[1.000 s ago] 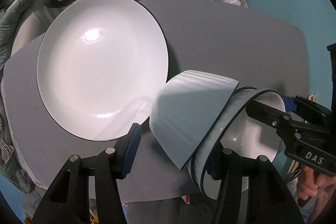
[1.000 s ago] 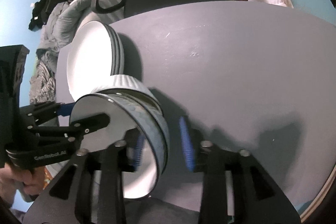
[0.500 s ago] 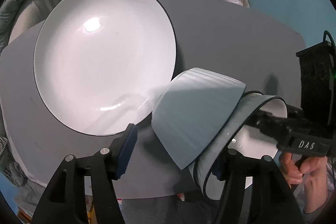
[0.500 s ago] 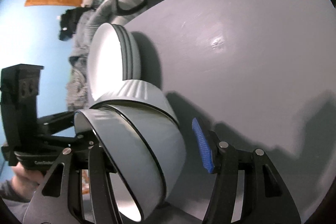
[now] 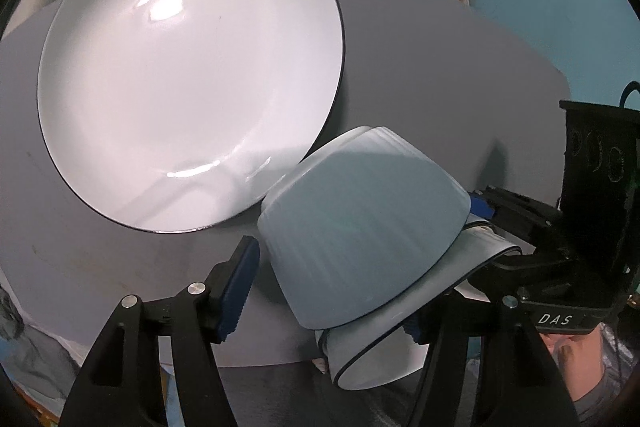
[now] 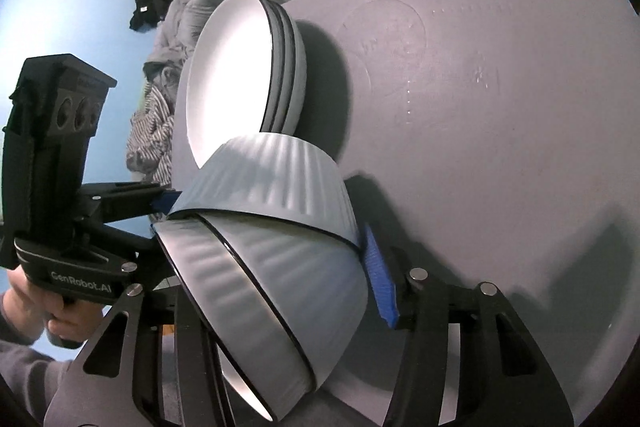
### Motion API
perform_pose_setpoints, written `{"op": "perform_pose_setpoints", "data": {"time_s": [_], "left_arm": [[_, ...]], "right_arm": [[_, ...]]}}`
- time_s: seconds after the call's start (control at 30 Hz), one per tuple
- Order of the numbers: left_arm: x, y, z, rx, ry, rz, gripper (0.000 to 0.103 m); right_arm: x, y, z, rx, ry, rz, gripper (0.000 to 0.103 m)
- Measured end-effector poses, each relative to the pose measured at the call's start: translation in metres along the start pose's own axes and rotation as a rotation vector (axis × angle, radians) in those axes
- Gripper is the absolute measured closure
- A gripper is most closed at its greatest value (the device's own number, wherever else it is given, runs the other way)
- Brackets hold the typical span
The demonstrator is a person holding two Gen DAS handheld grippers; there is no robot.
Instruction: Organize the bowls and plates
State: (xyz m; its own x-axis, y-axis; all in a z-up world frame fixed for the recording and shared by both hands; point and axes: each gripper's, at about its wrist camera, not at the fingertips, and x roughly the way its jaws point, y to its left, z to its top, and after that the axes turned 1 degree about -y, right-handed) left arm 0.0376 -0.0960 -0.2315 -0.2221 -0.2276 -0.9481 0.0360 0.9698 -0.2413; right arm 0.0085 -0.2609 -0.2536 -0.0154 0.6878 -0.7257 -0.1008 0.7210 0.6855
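Two grippers meet at one set of nested bowls (image 5: 360, 227), which is tilted steeply at the near edge of the grey table (image 5: 420, 67), mouths turned towards the person. How many bowls are nested is hard to make out: a ribbed outer one caps at least two dark-rimmed ones. Whether the lowest rests on the table edge is hidden.

The left gripper (image 5: 330, 291) straddles the bowls. Its jaws have just been opening. The blue pad (image 5: 240, 287) on its left stands just clear of the ribbed wall; the opposite pad is almost wholly hidden behind the bowls. Reading: released, bowls between the jaws.

The right gripper (image 6: 264, 267) comes in from the other side. Its jaws have just been closing, with the bowls between them. The one visible pad (image 6: 380, 279) lies against the bowl wall, while the other finger is lost behind the bowls. Reading: clamped on them, on partial evidence.

A stack of plates (image 6: 288, 67) sits on the table just beyond the bowls. Its edges show only in the right wrist view, about three rims. The left wrist view gives the top face alone, cut off at the frame's upper edge.

A hand (image 6: 24, 303) on the left gripper's handle is partly cropped.
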Motion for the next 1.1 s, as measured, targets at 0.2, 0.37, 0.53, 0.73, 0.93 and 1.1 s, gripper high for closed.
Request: {"op": "perform_pose_setpoints", "data": {"time_s": [0.2, 0.37, 0.53, 0.73, 0.93, 1.1], "left_arm": [[0.008, -0.008, -0.007, 0.055, 0.037, 0.009, 0.034], [0.014, -0.015, -0.009, 0.092, 0.055, 0.043, 0.033], [0.017, -0.014, -0.010, 0.123, 0.072, 0.030, 0.032], [0.027, -0.007, -0.014, 0.066, 0.089, -0.006, 0.030], [0.029, -0.006, -0.007, 0.076, 0.059, 0.019, 0.029], [0.029, -0.002, -0.004, 0.087, 0.064, 0.007, 0.029]], "right_arm": [[-0.004, -0.015, -0.004, 0.083, 0.017, 0.042, 0.059], [-0.011, -0.024, -0.007, 0.156, 0.000, 0.071, 0.066], [-0.020, -0.031, -0.008, 0.214, -0.044, 0.109, 0.073], [-0.015, -0.023, -0.012, 0.172, -0.044, 0.082, 0.073], [-0.002, -0.027, -0.018, 0.155, -0.021, 0.076, 0.069], [0.004, -0.026, -0.023, 0.164, -0.015, 0.089, 0.069]]}}
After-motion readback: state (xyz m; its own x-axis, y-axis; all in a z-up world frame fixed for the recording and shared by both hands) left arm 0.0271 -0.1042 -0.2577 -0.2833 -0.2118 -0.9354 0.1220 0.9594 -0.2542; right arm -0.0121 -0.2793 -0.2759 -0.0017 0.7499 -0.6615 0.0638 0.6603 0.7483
